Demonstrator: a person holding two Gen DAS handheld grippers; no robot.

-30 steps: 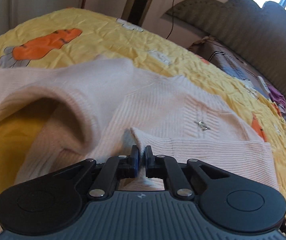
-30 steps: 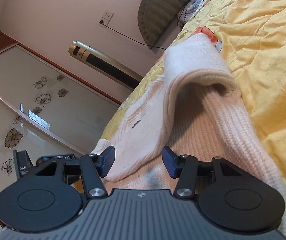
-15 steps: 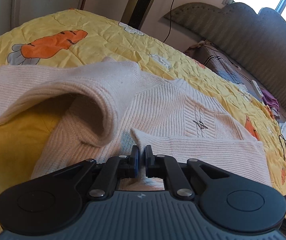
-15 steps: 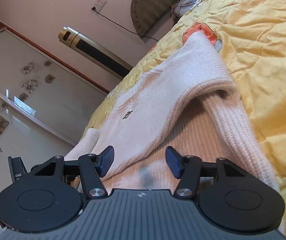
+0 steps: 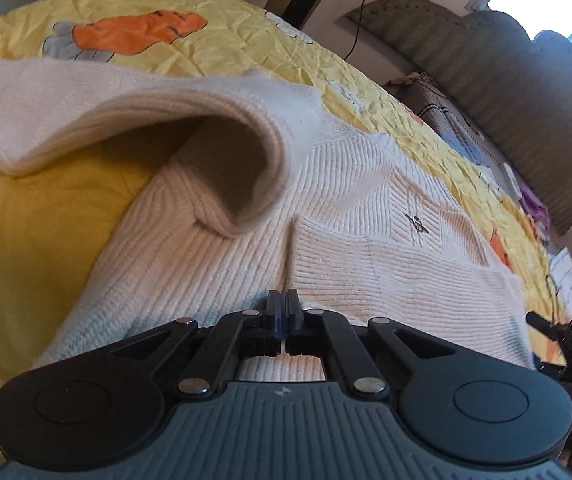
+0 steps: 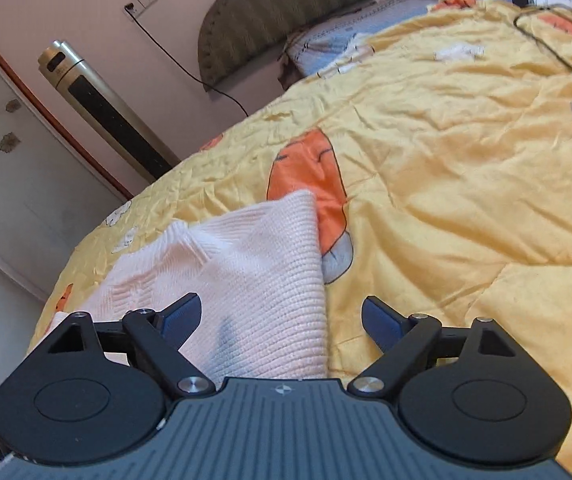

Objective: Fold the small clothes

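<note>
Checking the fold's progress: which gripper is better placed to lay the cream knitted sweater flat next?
Left, probably. The left gripper is shut on the cream knitted sweater; the right gripper stands open, gripping nothing.

Sweater (image 5: 345, 216) lies on quilt (image 6: 445, 184) w/ sleeve (image 5: 134, 120) folded over its body; headboard (image 5: 525, 92) behind.

A cream ribbed knit sweater (image 5: 349, 240) lies spread on a yellow quilt, partly folded. One sleeve arches up and over its body in a loose hollow loop, and a folded panel with a straight edge lies flat across the front, near a small dark emblem on the chest.
</note>
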